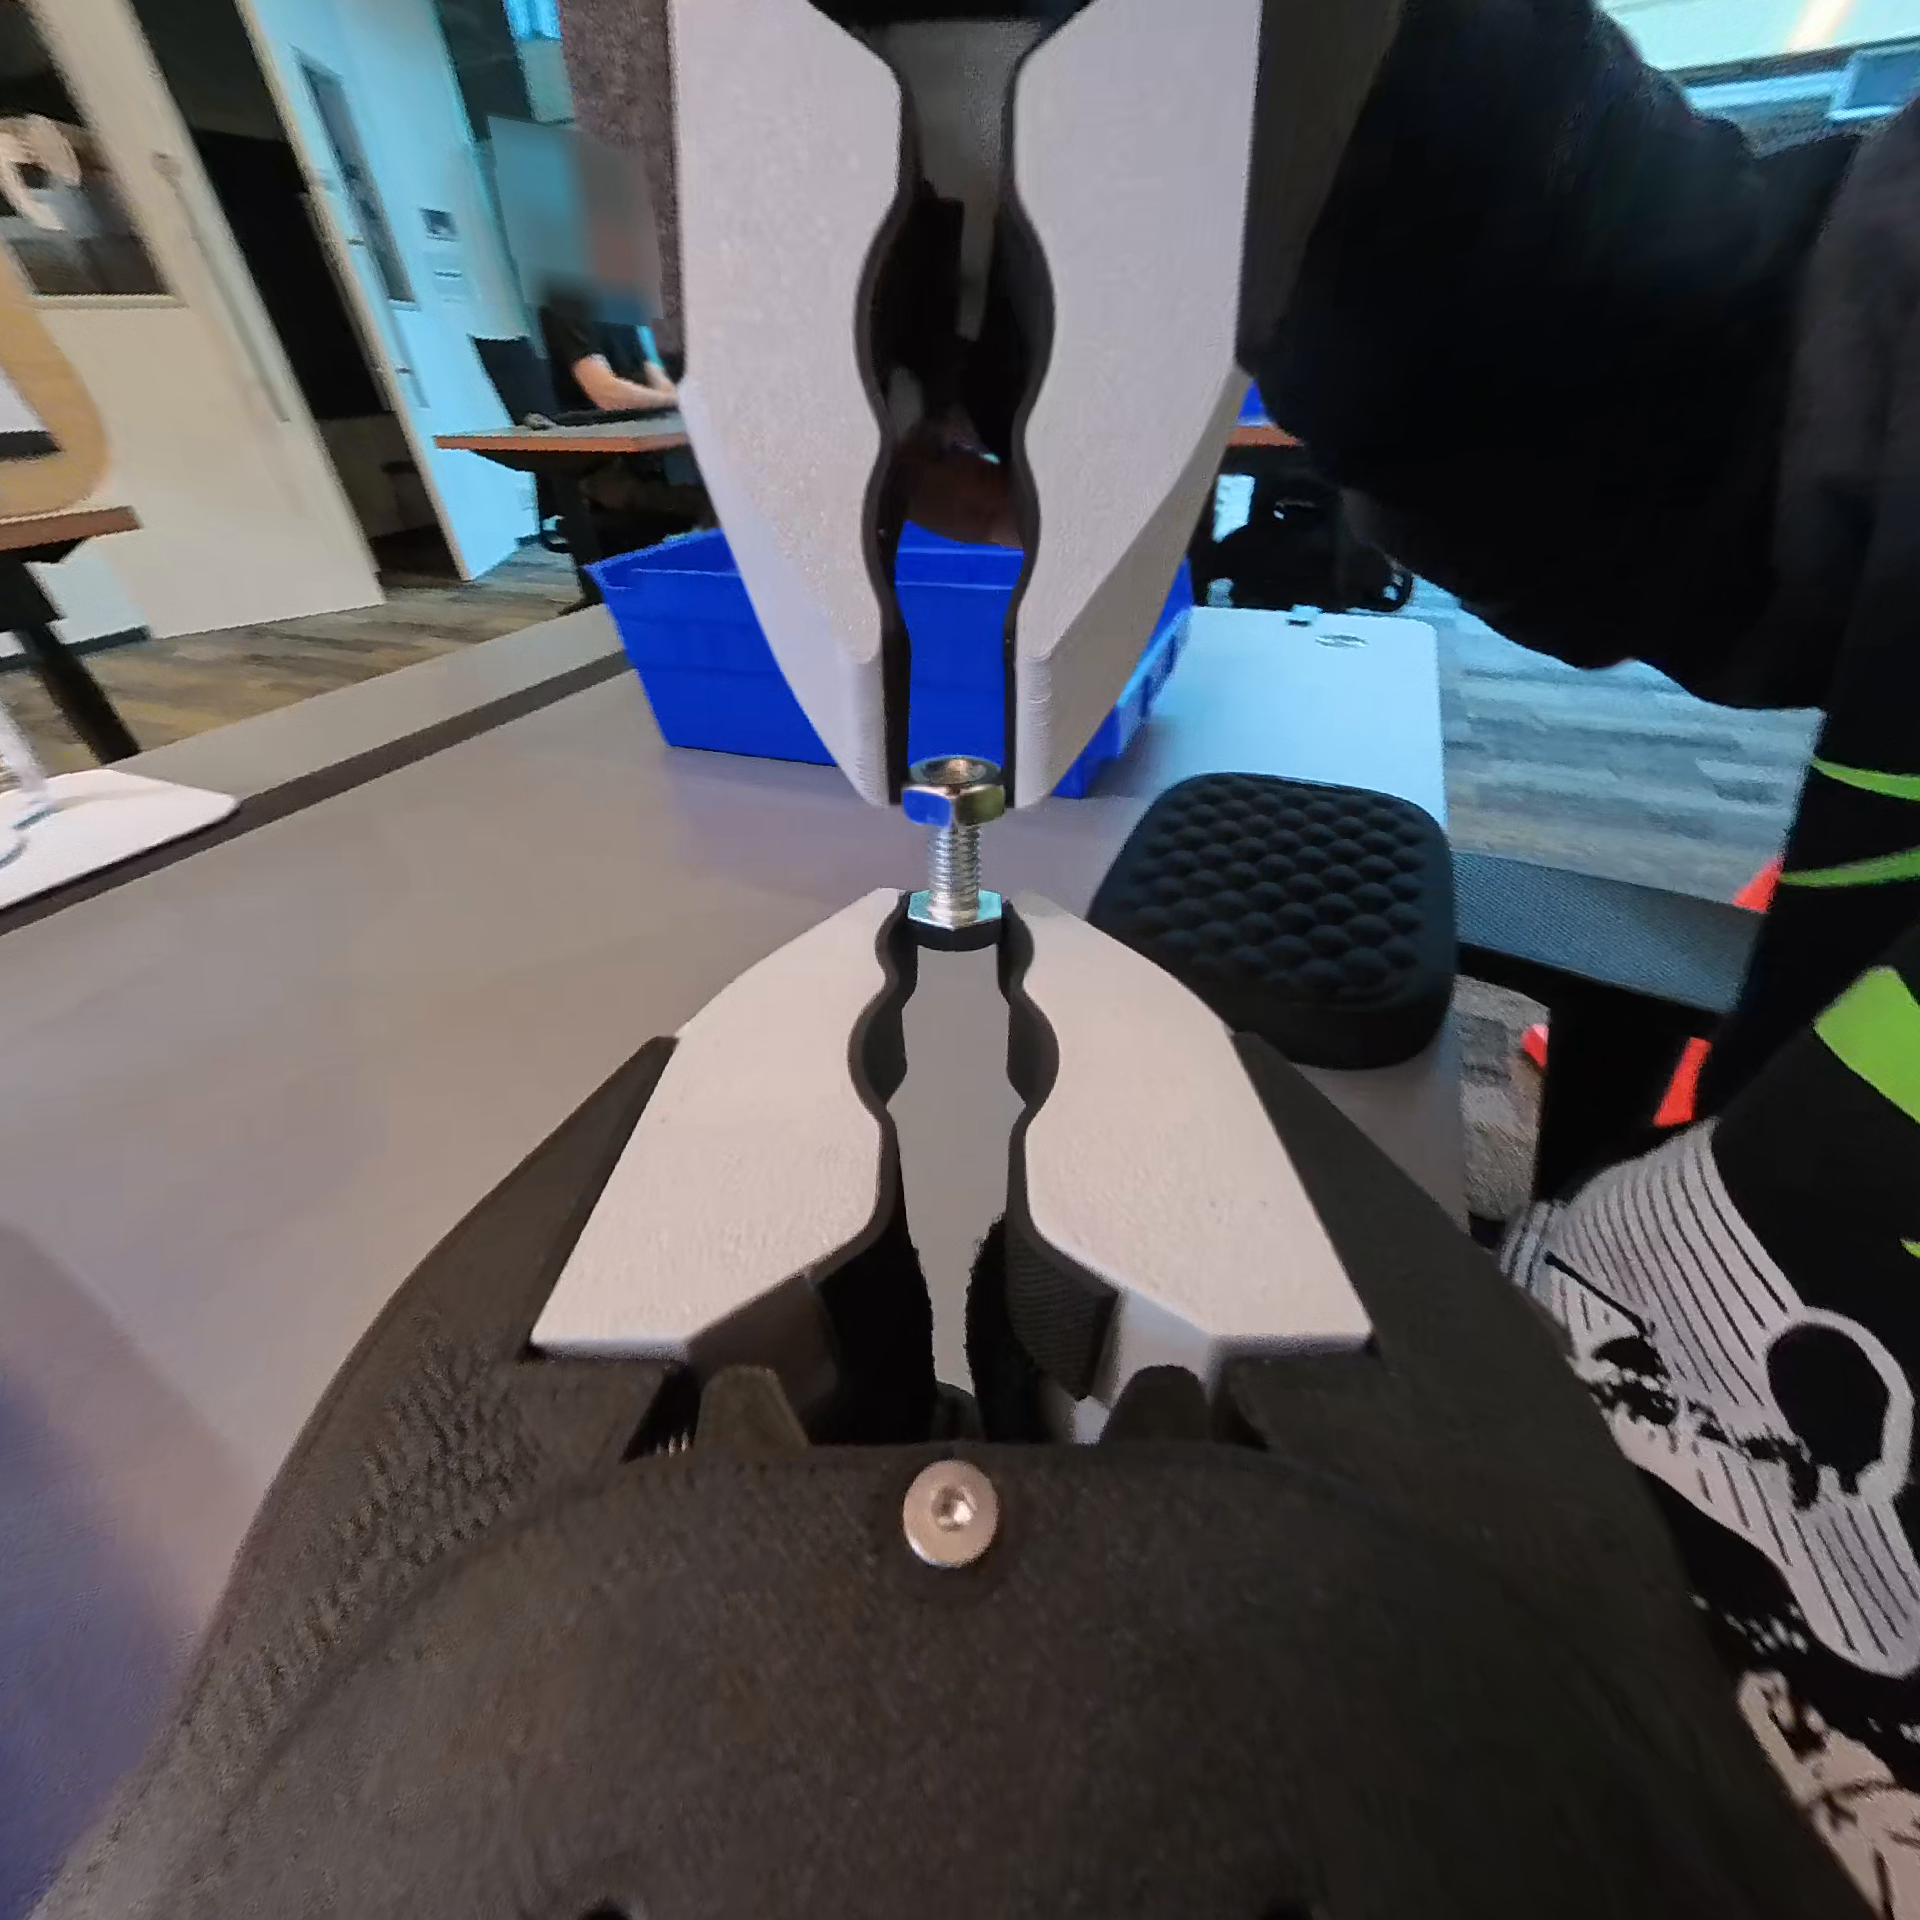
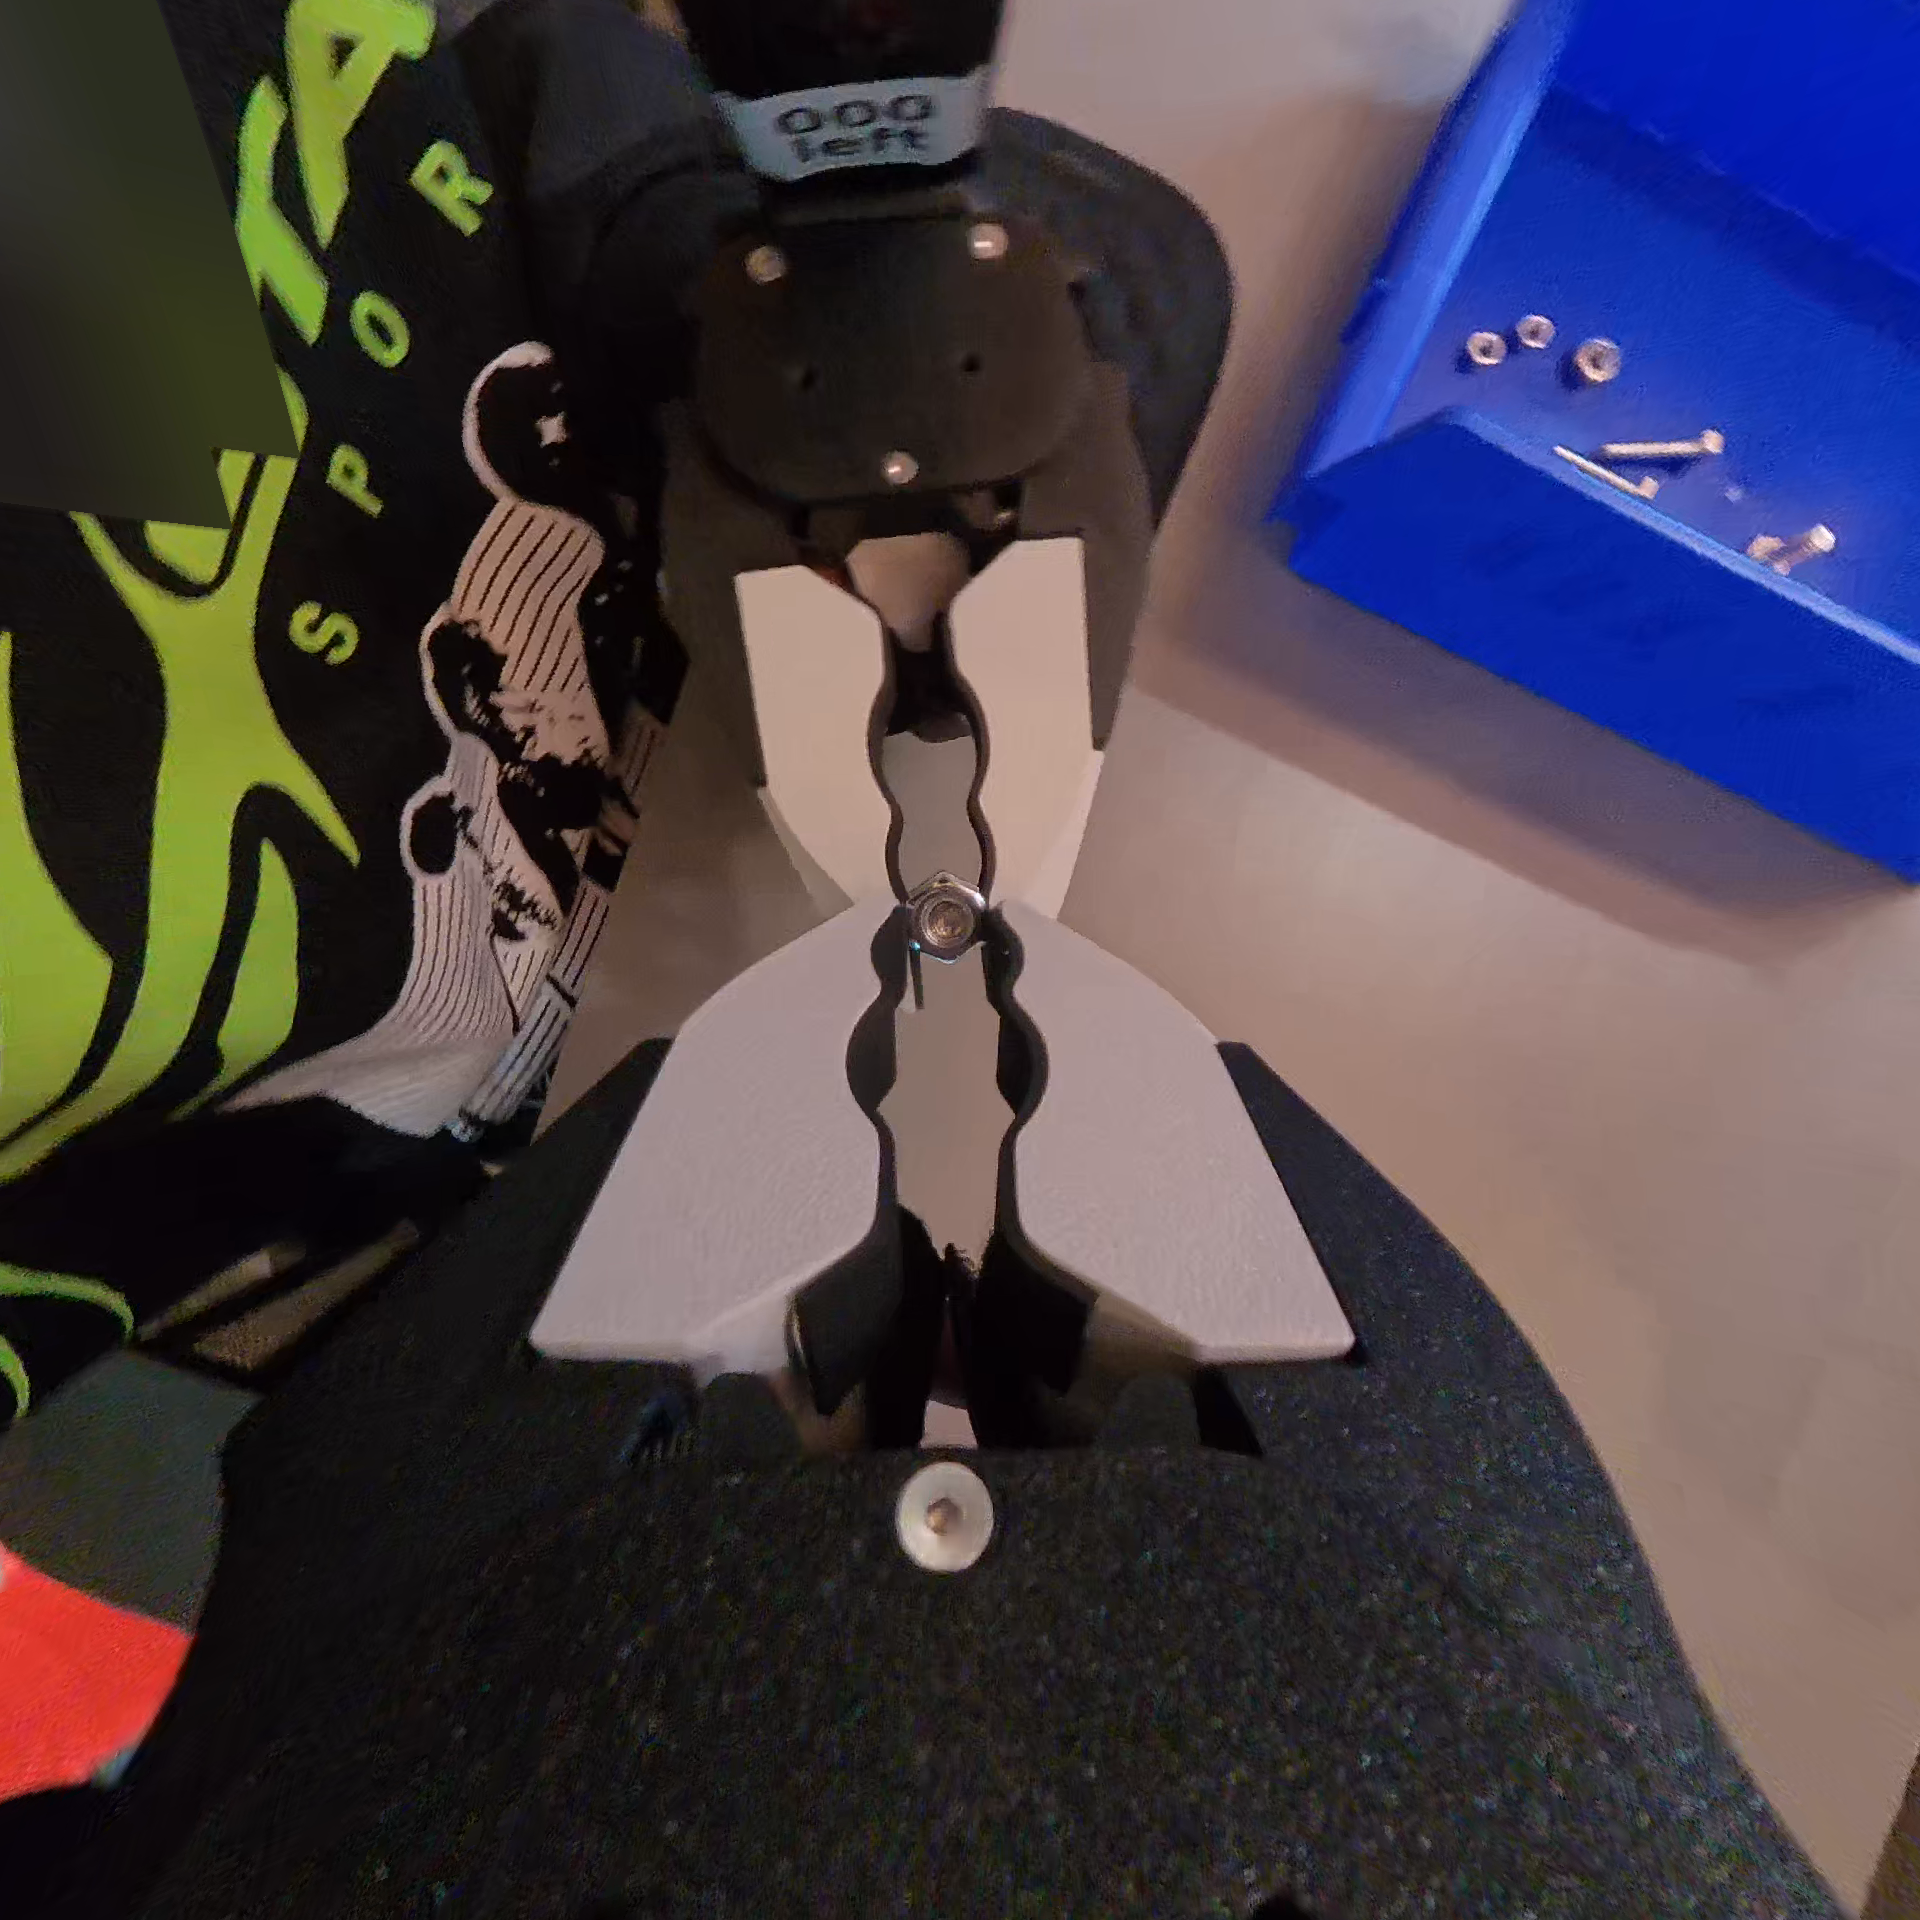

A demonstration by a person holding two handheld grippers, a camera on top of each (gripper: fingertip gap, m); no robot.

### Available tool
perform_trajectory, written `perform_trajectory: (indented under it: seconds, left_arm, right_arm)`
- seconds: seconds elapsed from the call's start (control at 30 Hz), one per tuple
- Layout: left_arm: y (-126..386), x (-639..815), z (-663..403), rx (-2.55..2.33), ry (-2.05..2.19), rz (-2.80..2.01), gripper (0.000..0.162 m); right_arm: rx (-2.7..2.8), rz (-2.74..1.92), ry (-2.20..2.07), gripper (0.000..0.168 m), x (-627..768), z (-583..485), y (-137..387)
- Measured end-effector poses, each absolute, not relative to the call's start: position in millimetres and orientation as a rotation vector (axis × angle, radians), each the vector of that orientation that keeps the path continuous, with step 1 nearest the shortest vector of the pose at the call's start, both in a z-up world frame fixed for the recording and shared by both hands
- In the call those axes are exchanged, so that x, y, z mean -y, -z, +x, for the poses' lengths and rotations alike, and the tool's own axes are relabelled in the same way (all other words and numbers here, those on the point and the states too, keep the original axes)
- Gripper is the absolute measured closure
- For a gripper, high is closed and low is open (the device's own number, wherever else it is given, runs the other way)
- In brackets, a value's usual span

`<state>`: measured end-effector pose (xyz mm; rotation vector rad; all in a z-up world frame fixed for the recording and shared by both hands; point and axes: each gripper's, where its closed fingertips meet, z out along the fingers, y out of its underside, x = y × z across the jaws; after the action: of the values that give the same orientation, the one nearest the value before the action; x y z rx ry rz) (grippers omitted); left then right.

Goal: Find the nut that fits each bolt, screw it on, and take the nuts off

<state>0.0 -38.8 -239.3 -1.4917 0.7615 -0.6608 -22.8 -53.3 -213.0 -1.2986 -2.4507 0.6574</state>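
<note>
Bolt (image 1: 953, 868) hangs in mid-air above the grey table (image 1: 416, 935), pinched at both ends. My left gripper (image 1: 954, 920) is clamped on the lower hex piece, nut (image 1: 953, 911) I think; my right gripper (image 1: 953, 795) comes from above, closed on the upper hex end. Can't tell head from nut for sure. Blue bin (image 2: 1621, 582) w/ spare nuts & bolts sits nearby on the table.

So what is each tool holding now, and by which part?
The left tool grips the nut by its flats; the right tool grips the bolt by its hex head. Bare thread shows between them.
</note>
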Motion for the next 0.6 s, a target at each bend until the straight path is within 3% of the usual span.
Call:
perform_trajectory:
  seconds: [0.23, 0.6]
  left_arm:
    - [240.3, 27.4, -8.9, -0.666, 0.545, -1.527, 0.147]
    - [240.2, 28.1, -8.5, -0.668, 0.595, -1.528, 0.147]
  right_arm:
    - [2.250, -1.551, -0.620, 0.154, 43.9, -29.0, 214.0]
    - [2.246, -1.534, -0.575, 0.148, 43.6, -30.1, 213.8]
